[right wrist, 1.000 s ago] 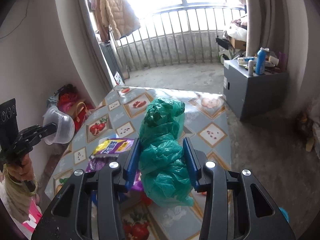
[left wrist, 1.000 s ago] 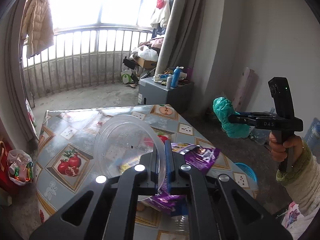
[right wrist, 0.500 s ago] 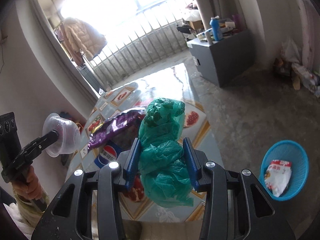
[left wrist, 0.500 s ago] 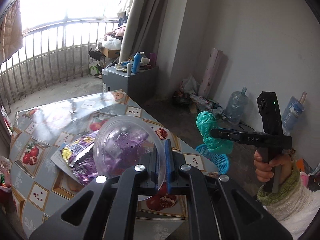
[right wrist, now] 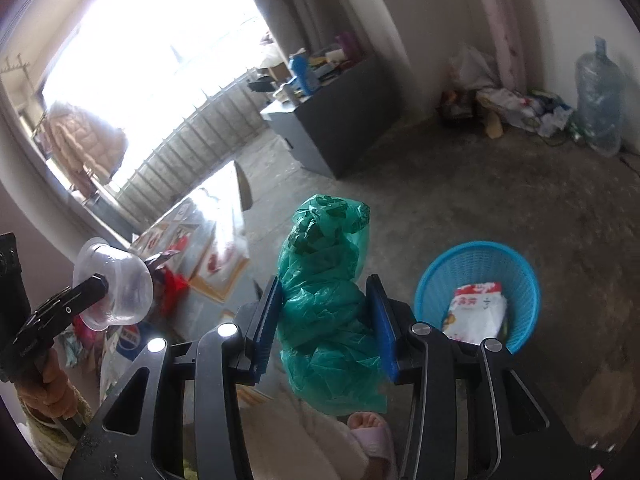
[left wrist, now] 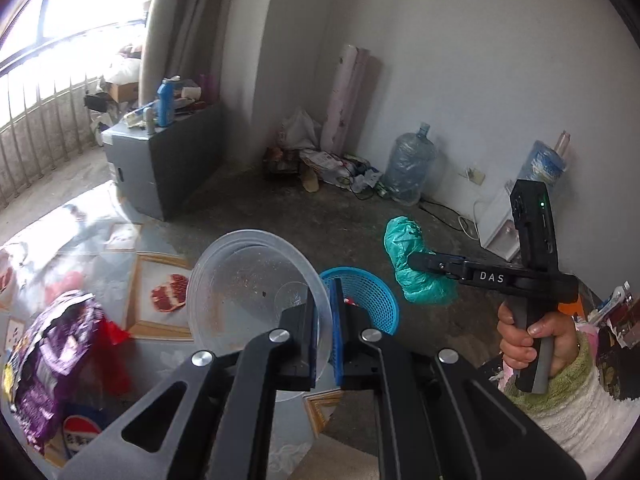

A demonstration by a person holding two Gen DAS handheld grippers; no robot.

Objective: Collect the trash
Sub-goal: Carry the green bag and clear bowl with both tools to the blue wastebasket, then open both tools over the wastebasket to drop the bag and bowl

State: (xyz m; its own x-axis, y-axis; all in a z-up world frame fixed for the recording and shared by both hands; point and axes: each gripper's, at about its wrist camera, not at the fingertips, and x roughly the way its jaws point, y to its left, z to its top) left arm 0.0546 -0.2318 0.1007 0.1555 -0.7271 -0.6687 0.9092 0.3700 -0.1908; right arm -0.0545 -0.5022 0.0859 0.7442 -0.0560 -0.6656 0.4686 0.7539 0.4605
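- While pinched by its rim, clear plastic bowl (left wrist: 252, 280) in left gripper (left wrist: 322, 320), jaws clenched on the thin wall, above tabletop edge (left wrist: 160, 332).
- Crumpled green plastic bag (right wrist: 326, 304) squeezed between right gripper (right wrist: 326, 320) pads, carried toward blue wastebasket (right wrist: 478, 258) on floor; snack packet (right wrist: 476, 312) already inside.

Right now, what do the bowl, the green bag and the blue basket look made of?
Bowl: thin clear plastic, glossy; the table shows through it.
Green bag: thin plastic film, crumpled, semi-translucent.
Blue basket: probably moulded plastic with an open lattice wall and matte finish.
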